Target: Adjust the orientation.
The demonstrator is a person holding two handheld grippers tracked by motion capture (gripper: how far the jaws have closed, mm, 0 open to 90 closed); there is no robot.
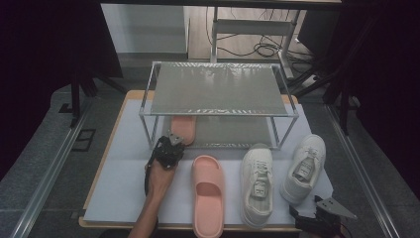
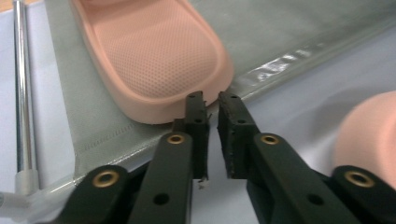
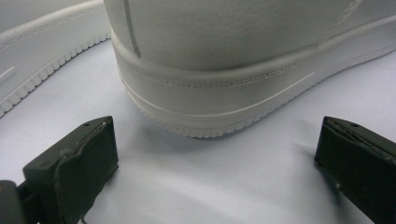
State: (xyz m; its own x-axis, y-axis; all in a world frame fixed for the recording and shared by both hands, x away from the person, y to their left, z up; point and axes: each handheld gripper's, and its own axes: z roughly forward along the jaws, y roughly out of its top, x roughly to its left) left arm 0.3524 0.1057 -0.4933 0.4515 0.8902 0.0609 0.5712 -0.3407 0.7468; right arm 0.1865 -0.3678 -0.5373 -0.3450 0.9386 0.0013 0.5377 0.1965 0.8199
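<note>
Two white sneakers [image 1: 257, 186] [image 1: 304, 168] lie side by side on the white mat [image 1: 119, 188] before the rack.

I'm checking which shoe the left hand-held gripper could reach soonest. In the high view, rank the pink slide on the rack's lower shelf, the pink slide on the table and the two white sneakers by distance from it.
1. Pink slide on the rack's lower shelf, just beyond the left hand-held gripper.
2. Pink slide on the table, right of it.
3. Nearer white lace-up sneaker, farther right.
4. Outer white lace-up sneaker, far right.

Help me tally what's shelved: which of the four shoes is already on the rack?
The pink slide by the left hand-held gripper, on the rack's lower shelf. Its mate and both white sneakers lie on the table.
</note>
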